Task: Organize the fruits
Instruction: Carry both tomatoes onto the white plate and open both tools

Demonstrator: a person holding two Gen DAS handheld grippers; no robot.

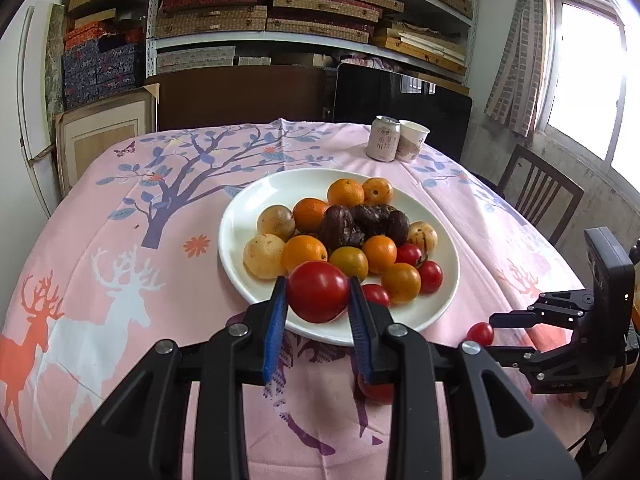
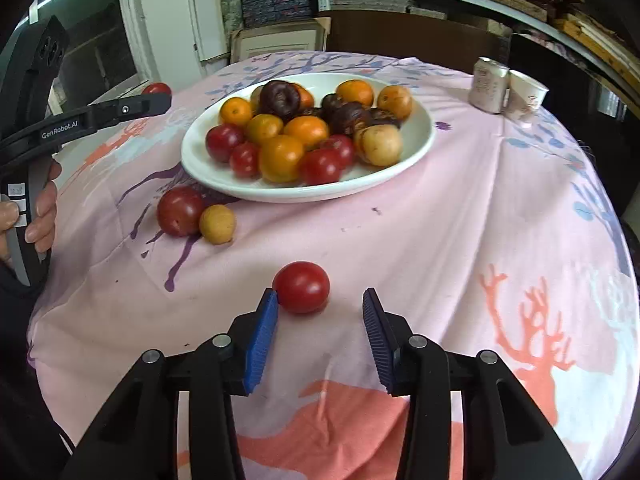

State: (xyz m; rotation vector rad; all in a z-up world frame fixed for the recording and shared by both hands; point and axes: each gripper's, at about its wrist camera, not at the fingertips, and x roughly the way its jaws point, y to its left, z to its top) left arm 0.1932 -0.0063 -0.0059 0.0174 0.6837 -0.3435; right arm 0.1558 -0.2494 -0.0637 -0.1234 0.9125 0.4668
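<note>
A white plate [image 1: 240,236] [image 2: 416,140] holds several oranges, red tomatoes, pale round fruits and dark fruits. My left gripper [image 1: 318,290] is shut on a large red tomato [image 1: 318,296], held above the plate's near rim; that tomato also shows in the right wrist view [image 2: 157,89]. My right gripper [image 2: 320,302] is open on the cloth, its left pad touching a red tomato [image 2: 302,287] that lies just ahead of its fingertips. The same tomato [image 1: 480,333] shows at the right gripper's tips [image 1: 494,332]. A red tomato [image 2: 180,211] and a pale fruit [image 2: 217,224] lie beside the plate.
The round table wears a pink cloth [image 1: 120,240] with deer and tree prints. A drink can [image 1: 383,138] and a paper cup [image 1: 412,140] stand at the far right. A wooden chair [image 1: 540,196] stands at the right. Shelves of boxes stand behind.
</note>
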